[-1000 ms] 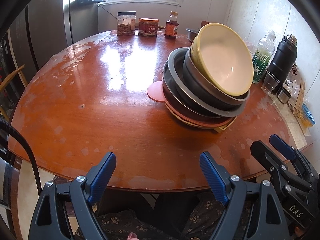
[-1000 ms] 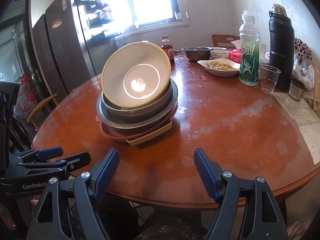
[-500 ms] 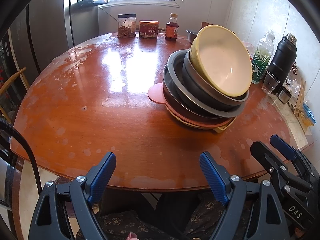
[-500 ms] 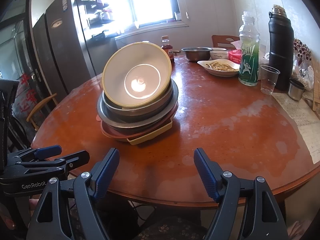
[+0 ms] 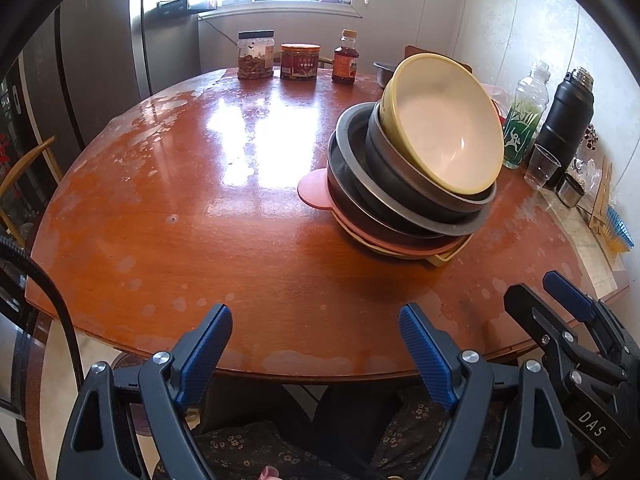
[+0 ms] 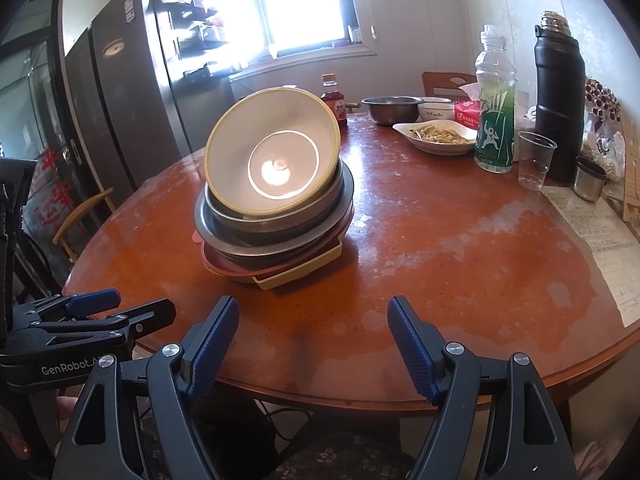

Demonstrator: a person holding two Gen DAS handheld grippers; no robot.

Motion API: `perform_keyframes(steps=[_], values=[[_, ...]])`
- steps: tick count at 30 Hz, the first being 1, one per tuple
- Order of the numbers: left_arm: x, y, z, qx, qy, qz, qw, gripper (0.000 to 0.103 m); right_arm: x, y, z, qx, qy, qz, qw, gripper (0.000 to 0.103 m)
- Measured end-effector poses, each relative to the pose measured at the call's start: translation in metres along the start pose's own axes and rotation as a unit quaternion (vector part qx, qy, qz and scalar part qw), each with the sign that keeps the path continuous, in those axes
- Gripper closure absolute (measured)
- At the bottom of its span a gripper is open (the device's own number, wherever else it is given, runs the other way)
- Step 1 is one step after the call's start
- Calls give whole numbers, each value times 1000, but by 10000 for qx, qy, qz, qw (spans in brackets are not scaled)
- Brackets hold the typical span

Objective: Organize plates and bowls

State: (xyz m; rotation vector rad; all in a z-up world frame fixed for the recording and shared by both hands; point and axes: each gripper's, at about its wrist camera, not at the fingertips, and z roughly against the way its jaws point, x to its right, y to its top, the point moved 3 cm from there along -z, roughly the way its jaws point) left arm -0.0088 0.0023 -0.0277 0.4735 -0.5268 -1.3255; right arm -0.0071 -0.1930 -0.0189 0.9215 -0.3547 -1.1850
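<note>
- Hovering at the near edge of the round wooden worktop (image 5: 168, 208), the left claw (image 5: 316, 344) and the right claw (image 6: 314, 334) both stand spread wide with nothing between their blue pads.
- All the dishes sit in one leaning stack (image 6: 276, 216) near the middle of the worktop: a yellow bowl (image 5: 444, 128) tilted on top, dark metal bowls (image 5: 384, 184) nested under it, then a pink plate (image 5: 316, 192) and a yellowish square tray (image 6: 296, 272) at the bottom.
- Which step this is cannot be settled. A single stack fits dishes already gathered, and it fits equally a crooked pile waiting to be sorted.
- Judging by the lean, any touch on the stack calls for care: the top bowl rests askew and could slide off, so one claw would do well to steady the lower bowls while the other handles the rim.
- A serving dish of food (image 6: 434, 136), a steel bowl (image 6: 390, 109) and a white bowl (image 6: 434, 110) stand apart at the far side; whether they belong to the task I cannot tell.
- Readable writing: "GenRobot.A" on the left claw's body in the right view, "DAS" on the right claw's body in the left view.
- Labels on the green drink bottle (image 6: 494, 120), the red-labelled jar (image 5: 300, 62), the sauce bottle (image 5: 346, 58) and the red tissue pack (image 6: 466, 114) are too small to read; the black flask (image 6: 558, 104) shows none.
</note>
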Motion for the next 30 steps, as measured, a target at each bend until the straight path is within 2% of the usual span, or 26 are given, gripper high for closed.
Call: perform_keyframes(steps=[21, 30], values=[[0, 1, -2, -20, 1, 12, 10000, 18, 5, -1, 0, -10, 10, -85, 10000, 25], [-12, 5, -6, -16, 49, 119, 9999, 18, 16, 3, -1, -9, -78, -182, 9998, 25]])
